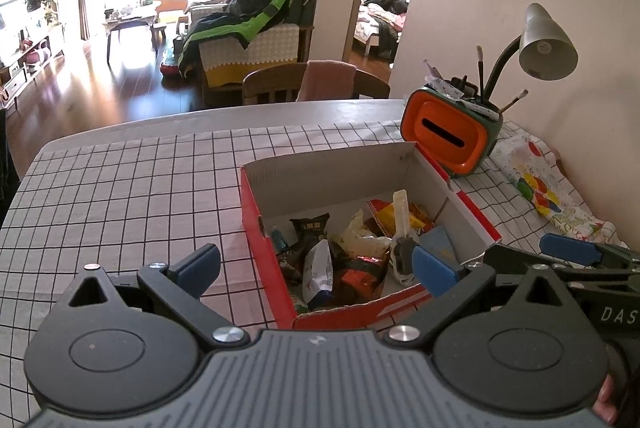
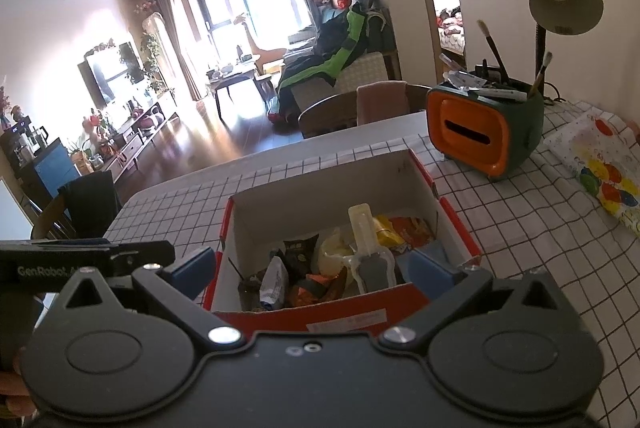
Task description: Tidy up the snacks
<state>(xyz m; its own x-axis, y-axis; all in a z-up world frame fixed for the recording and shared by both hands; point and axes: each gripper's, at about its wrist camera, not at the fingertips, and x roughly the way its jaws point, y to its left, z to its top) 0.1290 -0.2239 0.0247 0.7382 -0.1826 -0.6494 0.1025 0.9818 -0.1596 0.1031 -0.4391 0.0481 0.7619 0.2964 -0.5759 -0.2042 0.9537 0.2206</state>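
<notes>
A red cardboard box [image 1: 264,228] with plain white inner walls sits open on the surface [image 1: 120,180], which is covered by a white cloth ruled in a black grid. The box holds a loose heap of snacks: a dark brown packet [image 1: 310,226] with pale characters too small to read, a white pouch [image 1: 318,274] with fine print, a shiny red-and-brown foil wrapper [image 1: 360,276], a pale yellow bag [image 1: 362,236], and a red and yellow packet [image 1: 400,214] toward the far corner. A cream-coloured hang-tab pack with a grey item inside [image 2: 370,252] stands tilted among them. A white label [image 2: 346,320] is stuck on the box's red near wall in the right wrist view — its text is illegible.

The left gripper [image 1: 316,268] hangs over the near left corner of the box, blue-padded fingers spread wide with nothing between them; its right finger reaches inside the box just beside the hang-tab pack. The right gripper [image 2: 316,268] is likewise released and empty, straddling the near end of the box. Each shows in the other's view: the letters "DAS" can be read on the right one, "GenRobot.A" on the left.

Beyond the box stand an orange and green holder [image 1: 450,132] with brushes and a grey gooseneck lamp [image 1: 546,44]; a balloon-printed wrapper [image 1: 536,184] lies to the right.
</notes>
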